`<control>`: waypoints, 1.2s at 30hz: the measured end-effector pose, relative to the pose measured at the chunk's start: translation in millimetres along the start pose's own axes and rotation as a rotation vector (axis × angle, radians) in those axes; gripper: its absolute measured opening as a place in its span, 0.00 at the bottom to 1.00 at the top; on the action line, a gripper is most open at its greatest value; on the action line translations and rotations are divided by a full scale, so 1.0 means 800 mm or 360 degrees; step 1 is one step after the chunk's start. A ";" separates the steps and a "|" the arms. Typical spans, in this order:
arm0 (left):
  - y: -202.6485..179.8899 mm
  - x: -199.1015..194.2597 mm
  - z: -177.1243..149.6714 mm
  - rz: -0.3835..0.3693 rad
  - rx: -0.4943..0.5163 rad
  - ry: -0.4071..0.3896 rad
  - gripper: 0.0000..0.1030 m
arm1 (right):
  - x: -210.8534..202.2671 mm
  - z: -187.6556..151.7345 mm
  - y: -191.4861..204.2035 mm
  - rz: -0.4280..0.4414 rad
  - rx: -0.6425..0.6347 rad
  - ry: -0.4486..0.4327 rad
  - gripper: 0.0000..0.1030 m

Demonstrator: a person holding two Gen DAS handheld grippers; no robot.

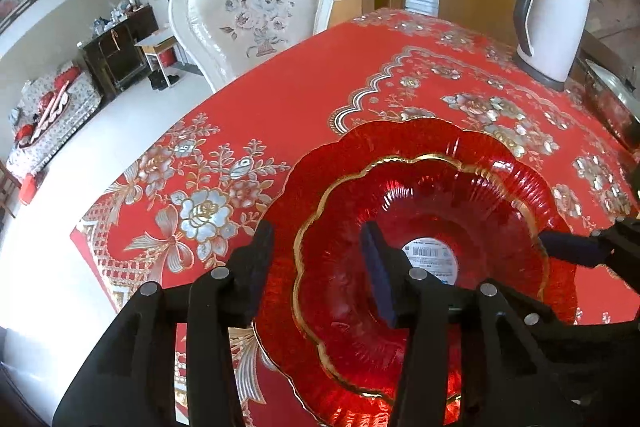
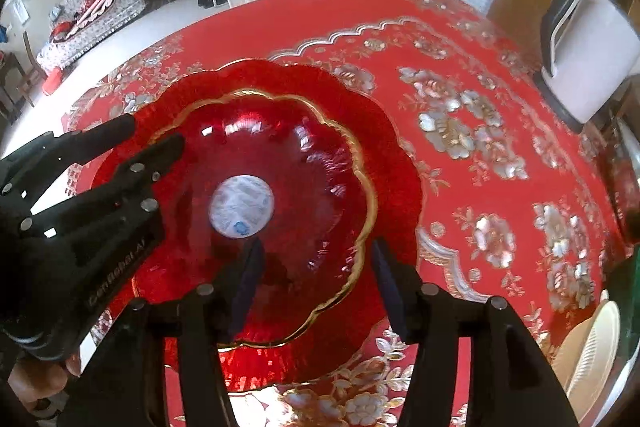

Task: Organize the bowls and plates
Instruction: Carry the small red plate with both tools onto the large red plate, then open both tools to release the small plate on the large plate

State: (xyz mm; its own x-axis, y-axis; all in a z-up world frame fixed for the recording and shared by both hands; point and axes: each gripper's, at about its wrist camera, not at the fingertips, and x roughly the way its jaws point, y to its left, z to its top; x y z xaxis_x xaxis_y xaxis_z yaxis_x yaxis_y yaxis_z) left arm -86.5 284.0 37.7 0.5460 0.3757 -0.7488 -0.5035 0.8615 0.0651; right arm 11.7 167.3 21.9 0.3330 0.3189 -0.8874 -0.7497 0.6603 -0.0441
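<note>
A red glass bowl (image 1: 432, 211) with a gold scalloped rim and a white sticker inside sits on a larger red scalloped plate (image 1: 320, 163). My left gripper (image 1: 320, 267) is open, its jaws astride the bowl's near-left rim, one finger outside and one inside. In the right wrist view the bowl (image 2: 280, 155) rests on the plate (image 2: 392, 155). My right gripper (image 2: 316, 287) is open, astride the bowl's near-right rim. The left gripper (image 2: 156, 137) shows at the bowl's left edge.
The table (image 1: 288, 107) has a red floral cloth. A white and grey kettle (image 1: 556, 23) stands at the far right. A white ornate chair (image 1: 252, 15) stands beyond the far edge. White plates (image 2: 592, 351) lie at the right.
</note>
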 end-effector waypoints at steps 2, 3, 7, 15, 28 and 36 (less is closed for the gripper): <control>0.000 0.000 0.000 -0.0005 0.0000 -0.0002 0.44 | 0.000 -0.001 -0.001 0.0020 0.0008 -0.0010 0.55; 0.001 0.000 0.000 -0.0006 -0.0003 -0.0003 0.44 | -0.002 -0.002 -0.001 0.0020 0.0011 -0.0015 0.55; 0.003 -0.003 0.001 -0.0012 -0.0029 -0.0018 0.44 | -0.013 -0.006 -0.004 0.0051 0.0054 -0.0070 0.55; 0.002 -0.019 0.005 -0.0047 -0.0056 -0.0083 0.44 | -0.034 -0.016 -0.020 0.0145 0.0173 -0.0184 0.55; -0.047 -0.065 0.009 -0.0178 0.0025 -0.0200 0.44 | -0.102 -0.056 -0.071 0.0192 0.0379 -0.0406 0.61; -0.102 -0.089 0.013 -0.0252 0.0135 -0.0257 0.44 | -0.127 -0.080 -0.113 0.0146 0.0489 -0.0465 0.62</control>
State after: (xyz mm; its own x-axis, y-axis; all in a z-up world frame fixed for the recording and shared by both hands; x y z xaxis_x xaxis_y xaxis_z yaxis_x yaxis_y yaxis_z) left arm -77.3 190.7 92.8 0.7172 0.2774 -0.6393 -0.3486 0.9371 0.0155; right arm 8.9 31.4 86.9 0.4539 0.5356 -0.7121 -0.5933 0.7779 0.2069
